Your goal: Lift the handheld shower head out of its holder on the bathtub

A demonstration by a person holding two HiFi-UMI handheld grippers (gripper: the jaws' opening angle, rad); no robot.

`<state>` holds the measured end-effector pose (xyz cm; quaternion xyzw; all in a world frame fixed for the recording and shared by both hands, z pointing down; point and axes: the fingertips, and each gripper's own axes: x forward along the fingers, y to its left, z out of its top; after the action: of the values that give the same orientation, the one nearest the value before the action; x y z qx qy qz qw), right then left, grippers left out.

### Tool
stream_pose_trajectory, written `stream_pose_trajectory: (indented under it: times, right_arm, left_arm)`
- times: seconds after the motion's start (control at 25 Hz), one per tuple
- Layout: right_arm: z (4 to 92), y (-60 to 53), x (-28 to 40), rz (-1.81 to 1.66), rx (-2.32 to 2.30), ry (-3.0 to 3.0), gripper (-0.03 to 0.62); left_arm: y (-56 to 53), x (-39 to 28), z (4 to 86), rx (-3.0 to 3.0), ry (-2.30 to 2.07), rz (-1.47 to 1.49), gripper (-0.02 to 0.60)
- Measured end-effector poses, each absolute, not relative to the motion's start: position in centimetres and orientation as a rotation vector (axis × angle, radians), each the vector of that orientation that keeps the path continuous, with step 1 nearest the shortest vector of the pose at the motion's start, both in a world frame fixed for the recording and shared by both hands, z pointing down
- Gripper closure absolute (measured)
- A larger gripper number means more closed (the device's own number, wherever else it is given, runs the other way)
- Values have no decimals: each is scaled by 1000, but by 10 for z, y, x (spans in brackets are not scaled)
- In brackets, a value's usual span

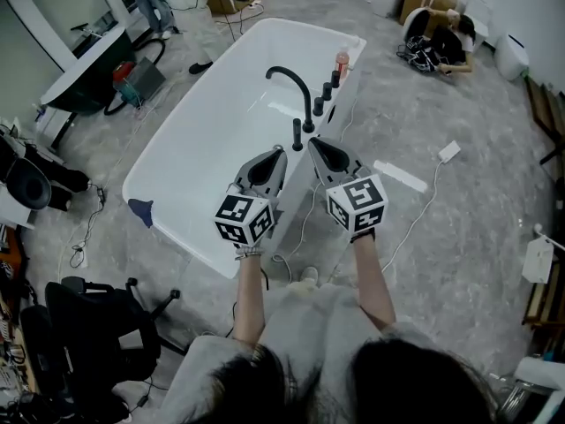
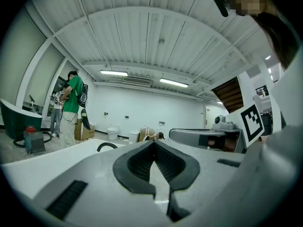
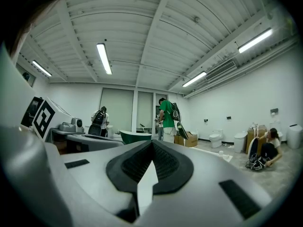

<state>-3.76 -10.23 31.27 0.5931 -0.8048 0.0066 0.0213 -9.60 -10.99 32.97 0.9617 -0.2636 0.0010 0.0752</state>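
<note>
A white bathtub (image 1: 190,162) stands ahead of me on the grey floor. On its right rim are a black arched spout (image 1: 291,82) and a row of black knobs (image 1: 323,97). The handheld shower head (image 1: 297,134) is the slim black upright piece at the near end of that row, seated in its holder. My left gripper (image 1: 282,150) is shut and empty, just short and left of it. My right gripper (image 1: 312,141) is shut and empty too, its tip close beside the shower head on the right. The spout (image 2: 107,146) also shows past my left gripper (image 2: 154,143). My right gripper (image 3: 152,142) points level across the room.
A pink bottle (image 1: 342,60) stands at the far end of the rim. White cables (image 1: 415,219) and a power strip (image 1: 399,176) lie right of the tub. A person (image 1: 446,42) sits on the floor far right. A dark green tub (image 1: 84,82) and a black chair (image 1: 97,325) are at left.
</note>
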Motion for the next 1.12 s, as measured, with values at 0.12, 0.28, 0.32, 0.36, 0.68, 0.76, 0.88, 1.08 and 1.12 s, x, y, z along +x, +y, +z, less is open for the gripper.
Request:
stream_pose_trajectory:
  times: [0.12, 0.28, 0.32, 0.36, 0.68, 0.76, 0.88, 1.08, 1.12]
  right_arm:
    - [316, -107, -33, 18, 1853, -2490, 594]
    - [323, -116, -25, 40, 1830, -2490, 594]
    - [324, -120, -23, 44, 1822, -2496, 594]
    - [325, -124, -20, 48, 1813, -2503, 594]
    - [333, -168, 2, 87, 1643, -2583, 594]
    - [334, -182, 12, 97, 1608, -2602, 594]
    - [336, -199, 21, 108, 1539, -2640, 594]
    - [341, -218, 36, 89, 1437, -2680, 594]
    - [341, -221, 41, 88, 1421, -2686, 594]
  left_arm:
    - [-114, -91, 336, 2883, -782, 7, 577]
    - [-124, -86, 341, 2866, -802, 24, 577]
    - [-127, -85, 342, 2860, -814, 25, 577]
    - [-131, -83, 344, 2854, -827, 29, 577]
    - [-164, -59, 354, 2758, -975, 24, 577]
    - [-171, -46, 356, 2745, -995, 35, 577]
    - [-181, -32, 363, 2712, -1044, 50, 577]
    - [-197, -8, 371, 2668, -1123, 41, 577]
    - [-199, -4, 372, 2657, -1139, 35, 577]
